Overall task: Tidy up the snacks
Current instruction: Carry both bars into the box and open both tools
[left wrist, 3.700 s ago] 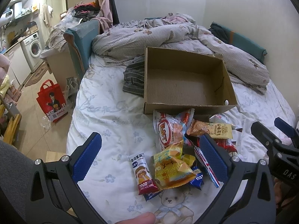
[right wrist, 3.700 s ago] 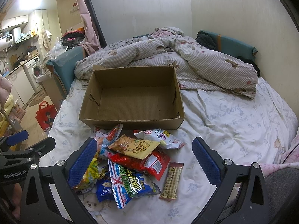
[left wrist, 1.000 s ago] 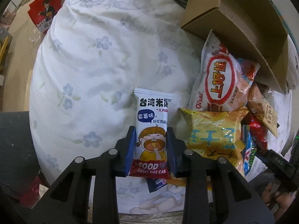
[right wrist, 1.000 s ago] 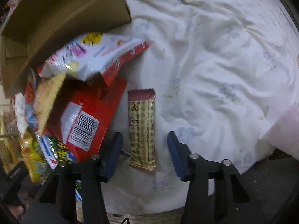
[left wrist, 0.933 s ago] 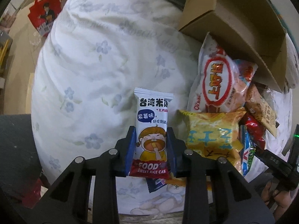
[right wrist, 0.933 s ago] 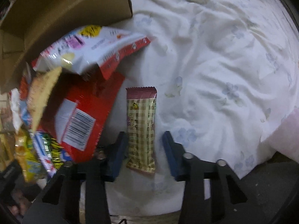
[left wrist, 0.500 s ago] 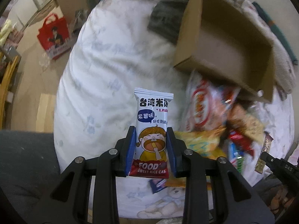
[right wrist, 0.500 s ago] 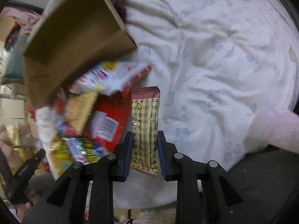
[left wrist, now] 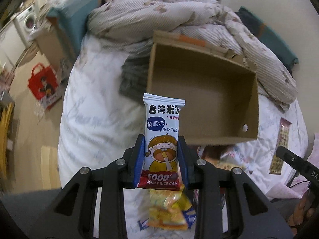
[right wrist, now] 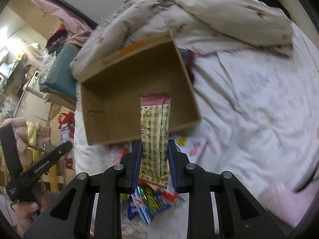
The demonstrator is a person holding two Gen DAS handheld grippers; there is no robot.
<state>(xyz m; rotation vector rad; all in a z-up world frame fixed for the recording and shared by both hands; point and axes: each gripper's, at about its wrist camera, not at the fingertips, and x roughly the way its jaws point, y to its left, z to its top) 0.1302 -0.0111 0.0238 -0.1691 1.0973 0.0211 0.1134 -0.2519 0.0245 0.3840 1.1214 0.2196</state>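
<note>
The left gripper (left wrist: 161,159) pinches a white sweet rice cake packet (left wrist: 162,139) by its lower half, held upright above the bed (left wrist: 95,123) with its top edge overlapping the near-left corner of the open cardboard box (left wrist: 201,91). To the right, the right gripper (right wrist: 154,163) is pressed onto a plaid snack bar (right wrist: 154,137), also upright in front of the box (right wrist: 127,91). The remaining snack pile (right wrist: 151,201) lies on the sheet below both tools, blurred

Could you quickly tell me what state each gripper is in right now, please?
Left gripper: shut on the sweet rice cake packet.
Right gripper: shut on the plaid snack bar.
</note>
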